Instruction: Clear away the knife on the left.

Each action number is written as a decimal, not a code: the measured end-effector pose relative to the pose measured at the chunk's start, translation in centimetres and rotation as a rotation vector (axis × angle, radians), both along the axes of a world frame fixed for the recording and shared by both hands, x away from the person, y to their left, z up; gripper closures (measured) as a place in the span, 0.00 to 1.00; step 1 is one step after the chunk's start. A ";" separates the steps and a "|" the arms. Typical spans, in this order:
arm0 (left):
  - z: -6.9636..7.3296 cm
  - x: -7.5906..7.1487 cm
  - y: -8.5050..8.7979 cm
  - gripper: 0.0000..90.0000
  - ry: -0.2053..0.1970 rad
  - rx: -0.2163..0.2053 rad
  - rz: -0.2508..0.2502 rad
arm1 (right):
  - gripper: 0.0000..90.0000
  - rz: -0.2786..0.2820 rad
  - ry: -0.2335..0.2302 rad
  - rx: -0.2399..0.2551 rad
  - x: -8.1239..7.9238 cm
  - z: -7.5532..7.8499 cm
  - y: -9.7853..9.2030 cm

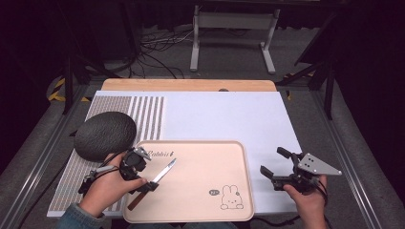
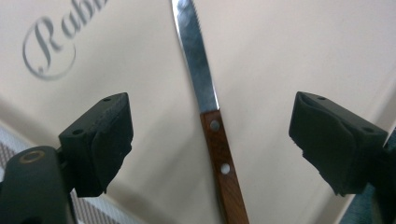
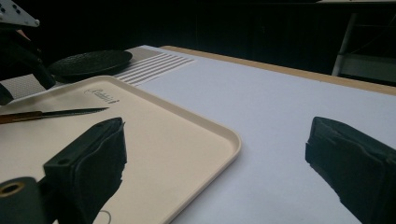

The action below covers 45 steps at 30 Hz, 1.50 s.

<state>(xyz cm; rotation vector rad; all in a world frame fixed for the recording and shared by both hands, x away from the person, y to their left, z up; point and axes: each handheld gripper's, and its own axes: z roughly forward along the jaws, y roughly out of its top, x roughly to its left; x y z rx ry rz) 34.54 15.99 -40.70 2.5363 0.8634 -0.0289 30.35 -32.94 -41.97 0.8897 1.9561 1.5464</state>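
Observation:
A knife (image 1: 157,180) with a brown wooden handle and a serrated steel blade lies on the beige tray (image 1: 210,162), blade pointing away and to the right. My left gripper (image 1: 143,174) hovers over the handle (image 2: 223,163), open, with a jaw on either side and no contact. The blade (image 2: 196,60) runs up between the jaws. My right gripper (image 1: 272,164) is open over the white mat to the right of the tray, holding nothing. The right gripper view shows the knife (image 3: 51,113) far left on the tray (image 3: 187,140).
A dark oval plate (image 1: 105,134) rests on the striped mat (image 1: 143,119) at the left, also seen as the plate (image 3: 91,61) in the right gripper view. The white mat (image 1: 229,117) covers the table. A rabbit drawing (image 1: 230,196) marks the tray's front right.

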 end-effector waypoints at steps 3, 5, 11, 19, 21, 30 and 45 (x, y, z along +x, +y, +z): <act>0.0 0.1 -0.4 0.25 -0.025 -0.036 -0.047 | 0.07 0.000 0.000 0.000 0.0 0.0 0.0; 0.0 0.0 -0.6 0.35 -0.035 -0.054 -0.077 | 0.07 -0.001 0.000 0.002 0.1 0.0 0.0; 0.1 -0.2 -1.3 0.91 -0.118 -0.053 -0.195 | 0.07 -0.001 0.002 0.004 0.1 0.0 0.0; -0.8 -0.1 -2.1 1.00 -0.075 -0.003 -0.305 | 0.07 -0.001 -0.001 0.004 0.1 0.0 0.0; -1.0 -0.2 -2.3 1.00 -0.070 0.020 -0.321 | 0.07 0.000 0.001 0.004 0.1 0.0 0.0; -1.9 0.1 -2.9 1.00 -0.046 0.086 -0.357 | 0.07 0.000 0.002 0.002 0.1 -0.1 -0.1; -2.1 0.5 -2.3 1.00 -0.050 0.119 -0.313 | 0.07 0.002 -0.002 -0.002 0.1 -0.1 -0.1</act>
